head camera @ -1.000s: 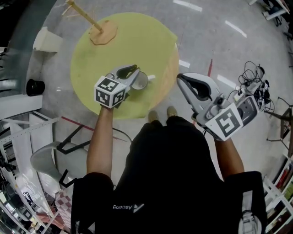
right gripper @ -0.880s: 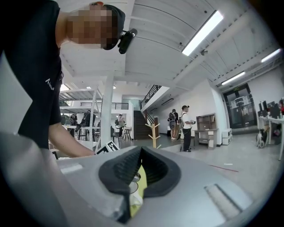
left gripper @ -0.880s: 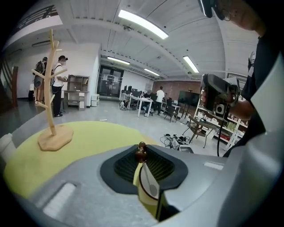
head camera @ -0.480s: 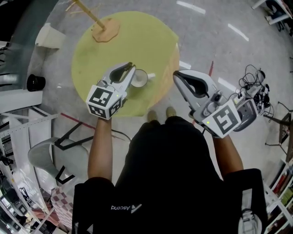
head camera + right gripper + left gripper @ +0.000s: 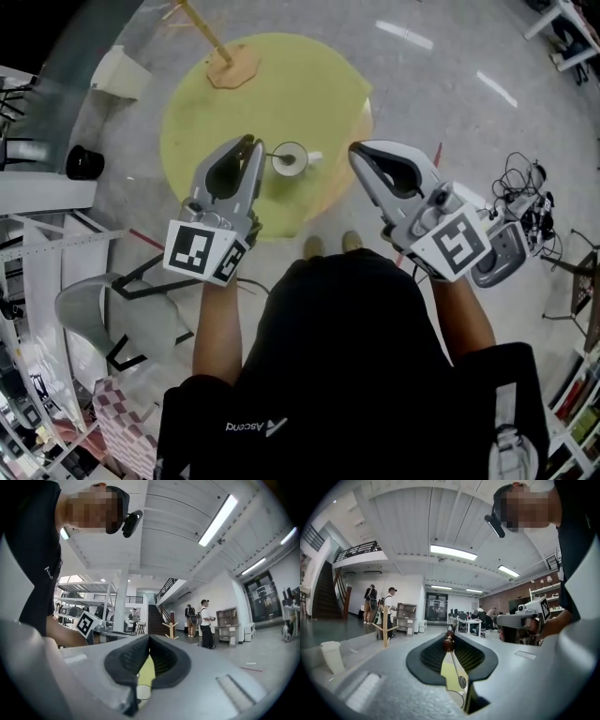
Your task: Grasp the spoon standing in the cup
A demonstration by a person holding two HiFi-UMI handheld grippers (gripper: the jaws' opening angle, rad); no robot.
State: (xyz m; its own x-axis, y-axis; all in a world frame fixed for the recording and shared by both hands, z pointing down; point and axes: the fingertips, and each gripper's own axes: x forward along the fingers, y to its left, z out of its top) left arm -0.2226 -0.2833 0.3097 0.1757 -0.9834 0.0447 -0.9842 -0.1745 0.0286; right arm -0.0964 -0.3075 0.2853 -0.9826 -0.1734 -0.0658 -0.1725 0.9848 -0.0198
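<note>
A white cup stands on the round yellow table, near its front edge. My left gripper hovers just left of the cup, shut on the spoon. In the left gripper view the jaw tips pinch the spoon's brown handle end. Its metal shaft hangs down to the bowl, just above the cup's rim. Whether the bowl still sits inside the cup I cannot tell. My right gripper is held up to the right of the cup, its jaw tips touching with nothing between them.
A wooden stand rises from the table's far edge. A white container and a black round object lie on the floor to the left. A grey chair is at lower left and cables at right. People stand in the background.
My left gripper has drawn back from over the cup toward the person and leftward, jaws still pinched. The right gripper has shifted slightly left and closer to the cup.
</note>
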